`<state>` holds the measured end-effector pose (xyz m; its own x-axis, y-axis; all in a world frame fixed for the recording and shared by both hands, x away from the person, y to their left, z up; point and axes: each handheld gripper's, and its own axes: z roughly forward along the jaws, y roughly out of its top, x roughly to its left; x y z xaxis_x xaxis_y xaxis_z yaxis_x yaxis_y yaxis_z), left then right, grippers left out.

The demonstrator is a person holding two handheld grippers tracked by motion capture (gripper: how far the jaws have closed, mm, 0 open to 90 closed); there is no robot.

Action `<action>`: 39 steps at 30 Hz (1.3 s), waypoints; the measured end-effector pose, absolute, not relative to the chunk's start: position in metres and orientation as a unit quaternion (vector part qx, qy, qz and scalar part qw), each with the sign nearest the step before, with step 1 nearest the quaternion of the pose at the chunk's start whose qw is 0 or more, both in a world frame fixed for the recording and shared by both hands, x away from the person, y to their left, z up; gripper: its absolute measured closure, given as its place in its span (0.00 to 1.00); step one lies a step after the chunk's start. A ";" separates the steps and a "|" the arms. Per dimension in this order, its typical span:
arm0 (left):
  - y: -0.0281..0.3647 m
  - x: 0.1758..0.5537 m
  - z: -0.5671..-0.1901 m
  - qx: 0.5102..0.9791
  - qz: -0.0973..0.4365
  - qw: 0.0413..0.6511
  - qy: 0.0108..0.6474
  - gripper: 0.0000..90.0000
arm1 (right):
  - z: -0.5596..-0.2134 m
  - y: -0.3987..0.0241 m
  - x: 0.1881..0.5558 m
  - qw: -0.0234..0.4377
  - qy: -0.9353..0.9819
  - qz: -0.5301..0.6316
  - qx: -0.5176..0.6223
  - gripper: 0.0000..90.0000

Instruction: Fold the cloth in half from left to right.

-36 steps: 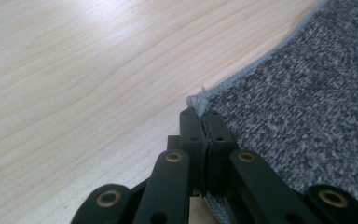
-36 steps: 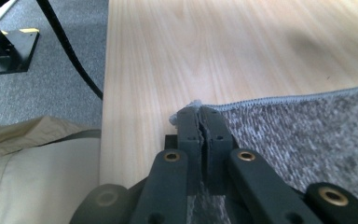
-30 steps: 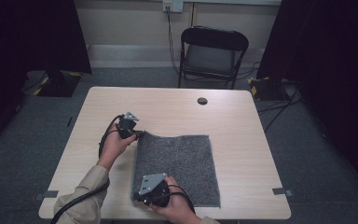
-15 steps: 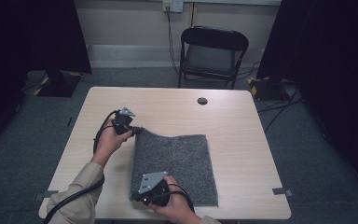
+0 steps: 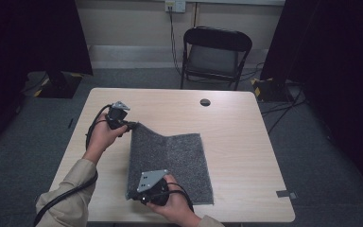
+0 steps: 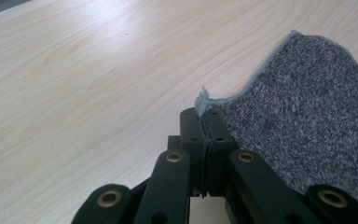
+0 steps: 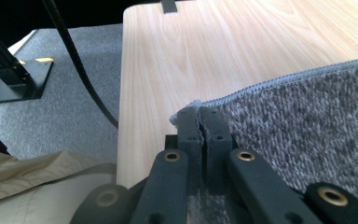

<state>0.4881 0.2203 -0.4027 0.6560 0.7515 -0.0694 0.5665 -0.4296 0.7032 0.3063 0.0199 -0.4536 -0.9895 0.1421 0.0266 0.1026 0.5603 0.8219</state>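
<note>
Both grippers are clamped on corners of a grey knit cloth (image 5: 170, 163) lying at the centre of the wooden table (image 5: 236, 123). At left of the high view, the left gripper (image 5: 131, 125) pinches the cloth's far left corner with its jaws pressed together, lifting that edge off the table. Low in the frame, the right gripper (image 5: 137, 195) grips the near left corner the same way. A folding chair (image 5: 215, 54) stands beyond the table at upper centre.
</note>
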 end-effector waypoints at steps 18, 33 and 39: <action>0.187 0.493 -0.384 0.841 0.126 0.374 0.371 0.99 | -0.435 -0.008 0.305 0.034 0.872 0.483 0.075 0.98; 0.170 0.498 -0.387 0.845 0.122 0.375 0.361 0.99 | -0.436 -0.024 0.307 0.031 0.869 0.485 0.090 0.99; 0.182 0.496 -0.383 0.843 0.127 0.374 0.365 0.99 | -0.432 -0.011 0.308 0.028 0.872 0.482 0.075 0.99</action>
